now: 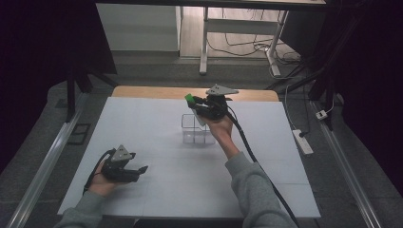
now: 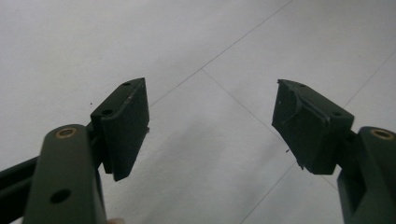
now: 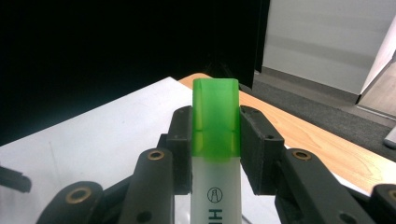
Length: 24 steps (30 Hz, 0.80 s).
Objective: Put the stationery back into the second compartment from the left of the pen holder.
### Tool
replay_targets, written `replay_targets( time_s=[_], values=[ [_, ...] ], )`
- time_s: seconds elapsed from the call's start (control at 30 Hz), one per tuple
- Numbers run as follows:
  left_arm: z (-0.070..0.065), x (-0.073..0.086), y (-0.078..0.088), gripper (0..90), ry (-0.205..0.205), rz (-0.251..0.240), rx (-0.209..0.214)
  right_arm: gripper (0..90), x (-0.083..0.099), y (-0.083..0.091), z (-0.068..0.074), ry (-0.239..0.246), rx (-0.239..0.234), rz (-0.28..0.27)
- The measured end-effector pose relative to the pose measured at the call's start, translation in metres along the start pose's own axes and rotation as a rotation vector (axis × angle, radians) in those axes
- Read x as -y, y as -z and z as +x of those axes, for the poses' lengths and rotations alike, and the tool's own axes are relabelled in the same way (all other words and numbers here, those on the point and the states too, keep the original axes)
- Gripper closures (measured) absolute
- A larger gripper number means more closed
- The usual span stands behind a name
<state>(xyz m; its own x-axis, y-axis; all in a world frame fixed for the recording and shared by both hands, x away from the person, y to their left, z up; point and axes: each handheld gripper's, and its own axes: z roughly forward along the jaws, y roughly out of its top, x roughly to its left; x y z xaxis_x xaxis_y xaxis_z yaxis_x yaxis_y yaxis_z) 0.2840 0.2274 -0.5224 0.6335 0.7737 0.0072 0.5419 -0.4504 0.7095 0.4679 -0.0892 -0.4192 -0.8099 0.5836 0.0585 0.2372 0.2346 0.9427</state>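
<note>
High view shows your right gripper lifted over the far middle of the white table, just above a clear plastic box with compartments. Its jaws are pinching a highlighter: the green cap sticks out past the jaws toward the far left and the white body slopes down toward the box. In the right gripper view you can see why the hold is steady: both pads press on the highlighter where the cap meets the barrel, one from each side, and the pen runs along the middle line of the right gripper. I judge that you hold it near this end so that the other end can go into a compartment first, but which compartment you aim at I cannot tell.

Your left gripper waits low at the near left, well apart from the box. In the left gripper view the left gripper has its jaws spread wide, with nothing between them except the table surface, so it is free to help if the box needs steadying.
</note>
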Motion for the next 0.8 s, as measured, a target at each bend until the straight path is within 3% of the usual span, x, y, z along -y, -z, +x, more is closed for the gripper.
replay_targets(
  time_s=[0.23,0.5,0.57,0.8],
  values=[
    [0.0001,0.0003,-0.0005,27.3,0.001,0.003,-0.003,66.0,0.0032,-0.0030,-0.0096,-0.020,0.010,-0.009],
    [-0.0011,0.0001,-0.0010,27.1,-0.006,0.010,-0.006,65.2,0.0063,-0.0068,-0.0078,-0.014,0.005,-0.003],
    [-0.0009,0.0002,-0.0009,27.1,-0.005,0.009,-0.004,57.5,0.0077,-0.0070,-0.0081,-0.016,0.005,0.002],
    [-0.0012,0.0002,-0.0004,27.1,-0.005,0.004,-0.004,47.0,0.0085,0.0027,-0.0113,-0.028,0.015,0.068]
  ],
)
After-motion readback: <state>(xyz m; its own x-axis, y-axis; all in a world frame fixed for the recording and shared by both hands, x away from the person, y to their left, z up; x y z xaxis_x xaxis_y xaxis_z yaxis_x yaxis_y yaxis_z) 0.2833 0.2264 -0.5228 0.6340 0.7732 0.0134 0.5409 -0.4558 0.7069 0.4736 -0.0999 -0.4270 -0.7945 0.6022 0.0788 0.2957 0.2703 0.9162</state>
